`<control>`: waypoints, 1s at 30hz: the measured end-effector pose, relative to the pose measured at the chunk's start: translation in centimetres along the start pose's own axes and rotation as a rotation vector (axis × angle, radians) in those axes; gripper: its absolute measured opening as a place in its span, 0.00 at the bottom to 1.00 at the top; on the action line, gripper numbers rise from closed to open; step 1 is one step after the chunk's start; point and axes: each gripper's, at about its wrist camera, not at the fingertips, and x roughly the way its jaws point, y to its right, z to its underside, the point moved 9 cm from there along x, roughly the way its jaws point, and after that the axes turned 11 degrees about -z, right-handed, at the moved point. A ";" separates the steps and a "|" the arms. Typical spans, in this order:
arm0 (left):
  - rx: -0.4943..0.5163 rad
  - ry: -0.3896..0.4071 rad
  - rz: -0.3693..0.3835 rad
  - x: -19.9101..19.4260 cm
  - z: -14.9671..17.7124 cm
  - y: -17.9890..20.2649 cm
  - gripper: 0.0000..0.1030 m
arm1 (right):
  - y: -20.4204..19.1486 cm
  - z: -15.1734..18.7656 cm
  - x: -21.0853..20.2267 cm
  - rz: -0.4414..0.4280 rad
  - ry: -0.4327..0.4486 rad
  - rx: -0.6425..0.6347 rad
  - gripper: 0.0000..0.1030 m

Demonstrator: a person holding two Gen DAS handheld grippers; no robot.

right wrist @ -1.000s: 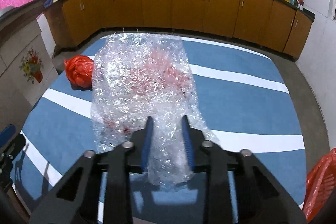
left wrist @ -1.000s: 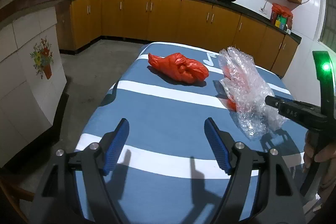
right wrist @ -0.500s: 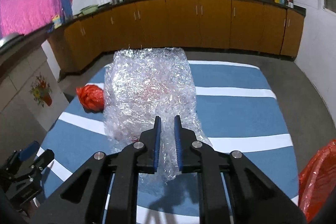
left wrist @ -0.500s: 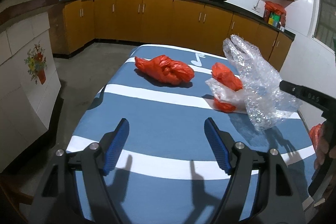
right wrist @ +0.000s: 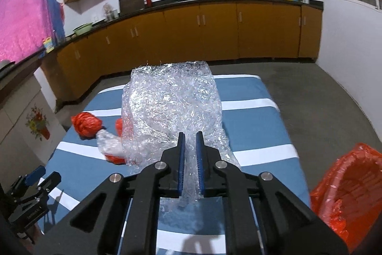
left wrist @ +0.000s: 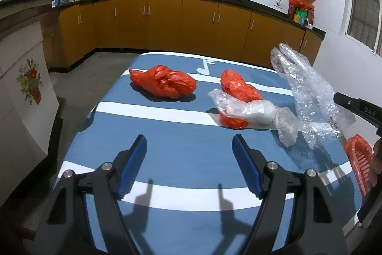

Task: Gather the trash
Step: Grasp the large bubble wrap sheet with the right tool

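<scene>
While the right gripper [right wrist: 189, 159] pinches the bubble wrap [right wrist: 172, 106] by its near edge above the surface's right side (light, floppy, probably slippery), the left gripper [left wrist: 189, 166] gapes empty.

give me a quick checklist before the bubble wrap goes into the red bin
1. Right gripper shut on the clear bubble wrap sheet: ok.
2. Sheet lifted off the blue striped tablecloth: ok.
3. Red lined bin open: ok.
4. Bin's remaining room: cannot tell.
5. Left gripper open, empty: ok.
6. Crumpled red plastic bag and clear wrapper over the red bundle left behind: not ok.
</scene>
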 end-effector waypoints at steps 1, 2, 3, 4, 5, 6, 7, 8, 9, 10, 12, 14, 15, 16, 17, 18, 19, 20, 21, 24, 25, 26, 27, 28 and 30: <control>0.003 -0.001 0.003 0.0 0.0 0.3 0.71 | 0.5 0.1 -0.1 0.008 0.003 0.009 0.09; 0.007 -0.002 0.007 0.1 -0.1 0.5 0.71 | 0.7 0.2 -0.2 0.013 0.004 0.014 0.09; 0.012 -0.002 0.011 0.2 -0.1 0.8 0.71 | 1.0 0.2 -0.3 0.016 0.005 0.019 0.09; 0.019 -0.002 0.016 0.2 -0.1 1.2 0.71 | 1.3 0.4 -0.3 0.022 0.006 0.026 0.09; 0.027 -0.001 0.022 0.3 -0.2 1.6 0.71 | 1.4 0.5 -0.4 0.025 0.007 0.030 0.09; 0.031 0.000 0.025 0.3 -0.2 1.9 0.71 | 1.6 0.7 -0.4 0.029 0.007 0.034 0.09; 0.039 0.002 0.029 0.4 -0.3 2.3 0.71 | 1.8 0.8 -0.4 0.033 0.007 0.037 0.09; 0.045 0.004 0.034 0.4 -0.4 2.6 0.70 | 1.9 1.0 -0.5 0.035 0.008 0.039 0.09; 0.051 0.006 0.040 0.5 -0.6 3.0 0.70 | 2.0 1.1 -0.5 0.037 0.008 0.041 0.09; 0.054 0.006 0.043 0.7 -0.7 3.2 0.70 | 2.1 1.2 -0.5 0.039 0.008 0.043 0.09; 0.057 0.008 0.046 1.1 -1.1 3.5 0.70 | 2.5 1.4 -0.7 0.040 0.008 0.047 0.09; 0.051 0.009 0.045 1.6 -1.7 3.4 0.70 | 2.7 1.6 -0.7 0.039 0.007 0.051 0.09; 0.045 0.011 0.040 2.1 -2.2 3.1 0.69 | 2.8 1.6 -0.7 0.038 0.007 0.052 0.09; 0.040 0.012 0.034 2.4 -2.6 2.9 0.69 | 2.8 1.7 -0.6 0.035 0.006 0.051 0.09; 0.030 0.012 0.021 3.0 -3.3 2.4 0.68 | 2.8 1.7 -0.6 0.034 0.005 0.051 0.09; 0.023 0.013 0.014 3.4 -3.7 2.0 0.68 | 2.9 1.7 -0.6 0.034 0.004 0.049 0.09; 0.010 0.018 0.003 4.0 -4.6 1.5 0.68 | 2.9 1.7 -0.4 0.034 0.004 0.048 0.09; 0.001 0.022 -0.008 4.6 -5.3 1.0 0.68 | 3.0 1.7 -0.4 0.032 0.005 0.049 0.09; -0.007 0.025 -0.027 5.4 -6.1 0.4 0.68 | 3.0 1.6 -0.3 0.031 0.006 0.051 0.09; -0.025 0.023 -0.071 7.6 -8.2 -0.8 0.68 | 3.1 1.5 0.0 0.026 0.009 0.056 0.09; -0.031 0.019 -0.079 8.3 -8.7 -1.1 0.68 | 3.1 1.5 0.3 0.024 0.008 0.056 0.09; -0.038 0.011 -0.088 9.0 -9.1 -1.4 0.68 | 3.2 1.5 0.4 0.023 0.007 0.057 0.09; -0.049 -0.003 -0.102 10.1 -9.6 -1.8 0.68 | 3.2 1.5 0.5 0.022 0.005 0.056 0.09; -0.054 -0.012 -0.107 10.7 -9.9 -2.0 0.68 | 3.3 1.5 0.8 0.020 0.002 0.056 0.09; -0.062 -0.043 -0.127 12.5 -10.3 -2.3 0.69 | 3.4 1.6 1.0 0.018 -0.001 0.057 0.09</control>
